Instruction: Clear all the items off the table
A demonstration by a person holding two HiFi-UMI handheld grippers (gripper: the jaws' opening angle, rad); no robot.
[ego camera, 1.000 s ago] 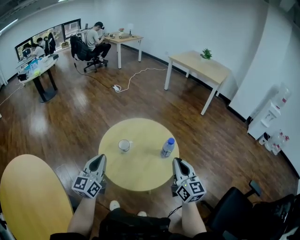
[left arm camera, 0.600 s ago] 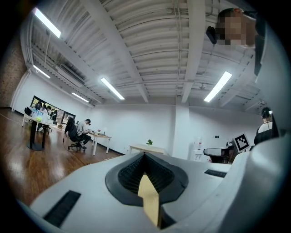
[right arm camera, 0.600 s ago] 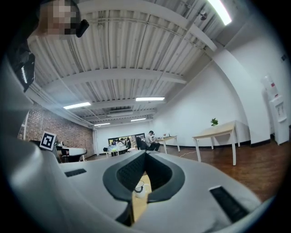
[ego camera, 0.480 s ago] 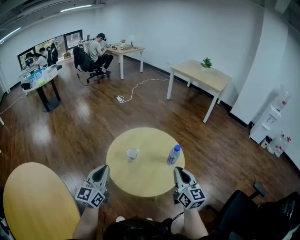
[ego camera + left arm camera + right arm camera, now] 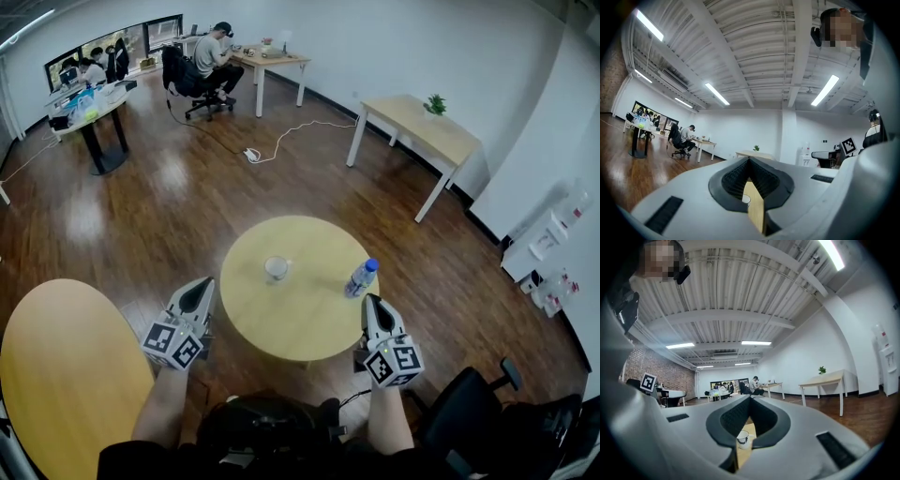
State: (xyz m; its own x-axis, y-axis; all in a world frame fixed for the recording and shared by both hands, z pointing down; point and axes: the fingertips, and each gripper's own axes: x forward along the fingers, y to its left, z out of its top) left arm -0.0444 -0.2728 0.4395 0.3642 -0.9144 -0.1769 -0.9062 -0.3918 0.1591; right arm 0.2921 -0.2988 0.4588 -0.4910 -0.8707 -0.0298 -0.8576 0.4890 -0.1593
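Note:
A small round wooden table (image 5: pixel 302 319) stands in front of me. On it are a clear glass cup (image 5: pixel 276 268) left of centre and a water bottle (image 5: pixel 360 277) with a blue cap near the right rim. My left gripper (image 5: pixel 201 286) hovers off the table's near-left rim, jaws shut and empty. My right gripper (image 5: pixel 372 302) is at the near-right rim just below the bottle, also shut and empty. In the left gripper view the cup (image 5: pixel 746 199) shows through the gap under the closed jaws. The right gripper view shows the cup (image 5: pixel 743 438) the same way.
A larger round table (image 5: pixel 66 366) sits at my near left and a black office chair (image 5: pixel 478 422) at my near right. Farther off are a rectangular table (image 5: pixel 417 131) with a plant, a floor cable (image 5: pixel 281 141), a water dispenser (image 5: pixel 544 239), and people at desks (image 5: pixel 211 56).
Both grippers have drifted a little forward and upward beside the table's near rim, still shut. The head view swung slightly. Cup and bottle have not moved on the table.

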